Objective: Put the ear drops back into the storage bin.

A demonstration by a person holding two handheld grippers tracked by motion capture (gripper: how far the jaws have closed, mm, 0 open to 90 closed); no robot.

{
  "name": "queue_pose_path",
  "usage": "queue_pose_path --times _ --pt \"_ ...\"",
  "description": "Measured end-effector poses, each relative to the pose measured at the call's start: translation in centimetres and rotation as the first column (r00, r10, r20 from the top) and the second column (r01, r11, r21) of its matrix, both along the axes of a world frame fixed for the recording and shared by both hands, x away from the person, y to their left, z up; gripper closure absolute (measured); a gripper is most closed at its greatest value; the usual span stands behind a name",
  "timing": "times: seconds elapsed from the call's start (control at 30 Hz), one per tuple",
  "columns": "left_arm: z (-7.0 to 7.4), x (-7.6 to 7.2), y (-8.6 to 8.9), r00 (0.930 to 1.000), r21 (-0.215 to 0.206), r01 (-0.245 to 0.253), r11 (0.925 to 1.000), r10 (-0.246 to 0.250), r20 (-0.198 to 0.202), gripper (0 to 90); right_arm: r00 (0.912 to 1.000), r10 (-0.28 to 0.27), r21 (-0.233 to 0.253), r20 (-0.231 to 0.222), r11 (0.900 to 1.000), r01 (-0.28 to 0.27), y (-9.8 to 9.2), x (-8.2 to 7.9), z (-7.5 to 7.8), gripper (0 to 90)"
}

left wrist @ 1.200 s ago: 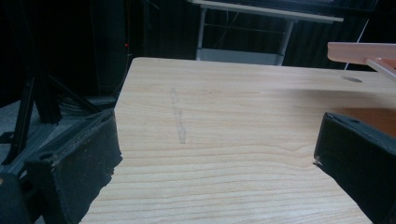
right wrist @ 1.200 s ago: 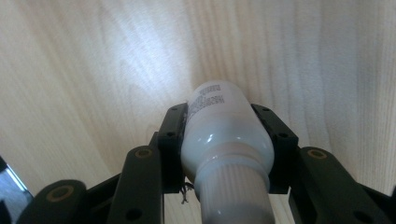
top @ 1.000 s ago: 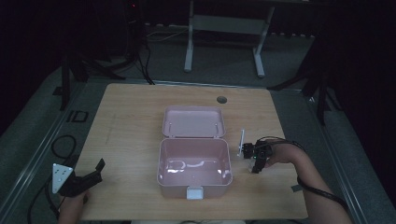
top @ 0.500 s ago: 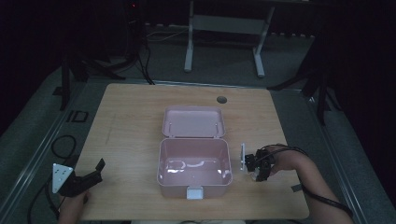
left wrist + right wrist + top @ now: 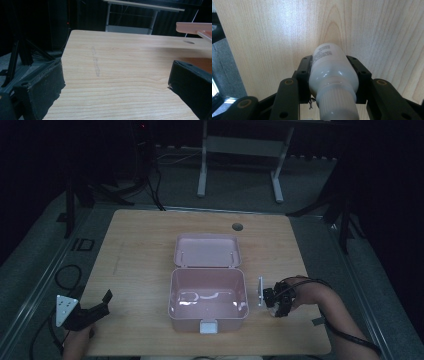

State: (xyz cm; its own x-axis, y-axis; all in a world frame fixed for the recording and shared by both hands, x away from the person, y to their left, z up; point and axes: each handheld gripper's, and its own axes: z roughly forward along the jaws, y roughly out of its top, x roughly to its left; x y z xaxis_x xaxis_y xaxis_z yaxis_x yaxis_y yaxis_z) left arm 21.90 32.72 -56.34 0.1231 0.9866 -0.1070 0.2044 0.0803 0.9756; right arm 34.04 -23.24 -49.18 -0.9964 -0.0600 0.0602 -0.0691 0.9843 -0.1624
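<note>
Presently a white bottle [image 5: 332, 75] is clamped between the jaws of the right gripper [image 5: 333, 75], its ribbed cap toward the camera and its printed base pointing down at the wood; the print is too small to read. From above, the right gripper [image 5: 276, 299] sits just to the right of the pink box [image 5: 207, 296], and the bottle is hard to make out there, lost among the dark gripper parts. The cap is cut off at the bottom edge of the right gripper view.

The pink box stands open, lid [image 5: 207, 251] laid back flat behind it, with only faint glints inside; whether it holds anything cannot be told.

The left gripper [image 5: 92, 310] rests well to the left of the box, near the front corner of the tabletop [image 5: 140, 245], jaws spread wide on nothing. In the left gripper view only a pale edge of the box [image 5: 193, 27] shows at the right.

The tabletop is light wood with a round grommet hole [image 5: 237, 226] behind the box. The room is dark; grey floor, cables and a frame stand [image 5: 240, 150] lie beyond.
</note>
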Motion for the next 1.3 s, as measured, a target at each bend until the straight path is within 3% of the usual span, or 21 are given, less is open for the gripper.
queue_pose_path --times 0.7,0.97,1.3 --pt "0.0 0.0 0.0 1.0 -0.002 0.0 1.0 0.0 -0.002 0.4 0.9985 0.05 0.038 0.021 0.998 -0.051 1.9 -0.5 4.8 59.6" --pt "0.0 0.0 0.0 1.0 -0.002 0.002 1.0 -0.002 0.0 0.5 0.9986 0.046 0.041 0.025 0.998 -0.047 2.4 -0.5 6.2 59.6" --pt "0.0 0.0 0.0 1.0 -0.004 0.001 1.0 -0.001 -0.001 0.4 0.9965 0.058 0.055 0.06 0.997 -0.061 3.4 -0.5 8.9 59.6"
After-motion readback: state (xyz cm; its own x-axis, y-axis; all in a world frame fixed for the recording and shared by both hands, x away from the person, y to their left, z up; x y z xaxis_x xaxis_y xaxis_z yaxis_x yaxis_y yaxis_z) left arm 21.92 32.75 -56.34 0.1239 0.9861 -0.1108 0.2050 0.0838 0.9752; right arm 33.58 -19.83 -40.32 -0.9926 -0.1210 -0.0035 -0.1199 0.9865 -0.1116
